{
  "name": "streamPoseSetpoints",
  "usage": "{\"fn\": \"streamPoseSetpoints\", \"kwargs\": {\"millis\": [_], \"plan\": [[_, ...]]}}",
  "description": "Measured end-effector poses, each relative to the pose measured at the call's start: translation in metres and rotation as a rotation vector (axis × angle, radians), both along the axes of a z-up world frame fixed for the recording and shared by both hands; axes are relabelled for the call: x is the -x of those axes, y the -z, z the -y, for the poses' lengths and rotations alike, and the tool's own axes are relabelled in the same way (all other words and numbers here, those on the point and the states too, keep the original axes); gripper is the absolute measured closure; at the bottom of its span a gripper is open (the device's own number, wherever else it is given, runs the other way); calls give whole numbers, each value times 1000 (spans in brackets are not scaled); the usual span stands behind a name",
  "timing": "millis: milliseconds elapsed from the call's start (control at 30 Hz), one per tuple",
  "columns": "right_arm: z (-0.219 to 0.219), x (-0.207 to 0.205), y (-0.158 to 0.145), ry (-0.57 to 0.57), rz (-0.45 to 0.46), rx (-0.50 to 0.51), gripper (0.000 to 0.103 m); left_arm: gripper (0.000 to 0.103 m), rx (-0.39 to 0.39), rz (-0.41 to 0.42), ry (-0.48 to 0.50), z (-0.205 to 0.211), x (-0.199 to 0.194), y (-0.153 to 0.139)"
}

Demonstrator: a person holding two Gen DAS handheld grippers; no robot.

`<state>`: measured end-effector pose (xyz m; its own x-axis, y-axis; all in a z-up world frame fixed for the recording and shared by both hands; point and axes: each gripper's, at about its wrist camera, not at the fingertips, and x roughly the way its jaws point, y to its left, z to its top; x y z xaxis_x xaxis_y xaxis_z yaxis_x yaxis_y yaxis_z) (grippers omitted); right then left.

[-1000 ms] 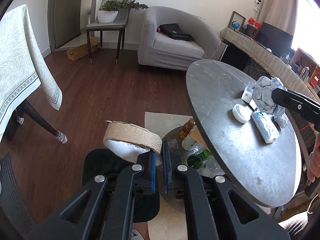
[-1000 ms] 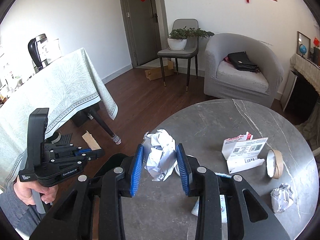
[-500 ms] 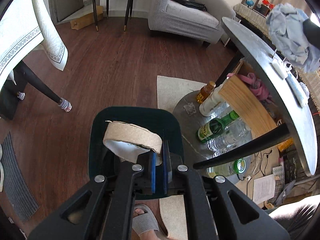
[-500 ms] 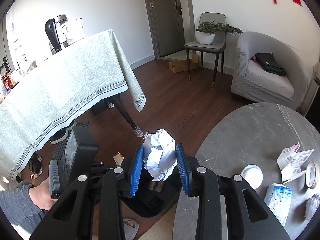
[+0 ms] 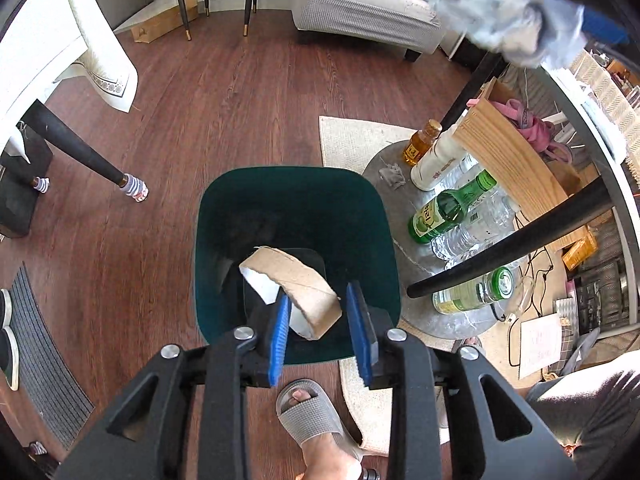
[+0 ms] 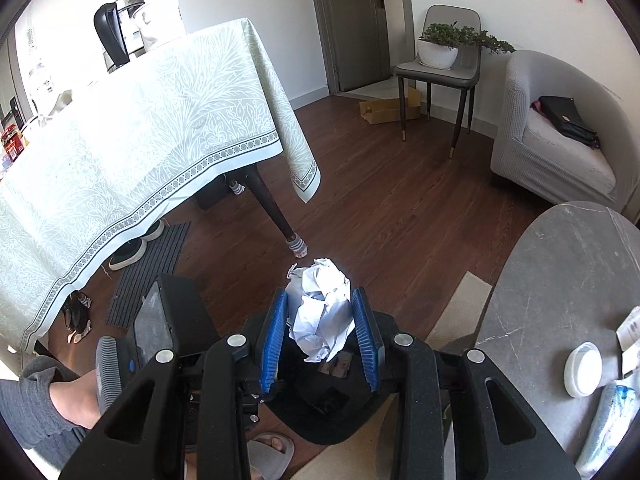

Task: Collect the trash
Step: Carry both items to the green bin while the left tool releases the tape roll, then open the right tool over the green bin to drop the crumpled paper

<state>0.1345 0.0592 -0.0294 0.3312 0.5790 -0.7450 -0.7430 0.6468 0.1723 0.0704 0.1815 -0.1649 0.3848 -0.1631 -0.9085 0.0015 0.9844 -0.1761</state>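
Observation:
My left gripper (image 5: 320, 324) is open directly above the dark green trash bin (image 5: 296, 200) on the floor. A brown cardboard tape ring (image 5: 294, 290) hangs loose between its spread fingers, tilted, over the bin's opening. My right gripper (image 6: 320, 332) is shut on a crumpled white paper ball (image 6: 322, 312), held above the bin (image 6: 332, 412), which shows dark below it. The paper ball also shows blurred at the top right of the left wrist view (image 5: 500, 12). The left gripper's body (image 6: 168, 336) shows at the lower left of the right wrist view.
Several bottles (image 5: 448, 208) stand on a low round stand beside the bin, under the round grey table (image 6: 560, 280). More trash lies on that table: a white lid (image 6: 582, 368) and a wrapper (image 6: 608, 424). My sandalled foot (image 5: 312, 420) is next to the bin. A clothed table (image 6: 140, 120) stands left.
My left gripper has opened and let go of the cardboard ring, which tips down toward the bin. My right gripper has carried the paper ball from the table to above the bin.

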Motion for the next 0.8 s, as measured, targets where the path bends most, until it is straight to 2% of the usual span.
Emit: {"fn": "streamPoseSetpoints", "kwargs": {"millis": [100, 300, 367, 500, 600, 800], "plan": [[-9, 2, 4, -12, -1, 13, 69, 53, 22, -25, -6, -8, 2, 1], [-19, 1, 9, -10, -18, 18, 69, 48, -17, -114, -19, -15, 0, 25], [-23, 1, 13, -11, -25, 33, 69, 41, -52, -152, -23, -16, -2, 32], [-28, -2, 22, -5, -40, 63, 69, 39, -122, -182, -10, -16, -2, 41], [-29, -6, 30, 4, -64, 82, 69, 42, -148, -148, -16, -18, 0, 37], [-33, -6, 47, -8, -105, 111, 69, 55, -104, -59, -63, -36, 1, 8]]}}
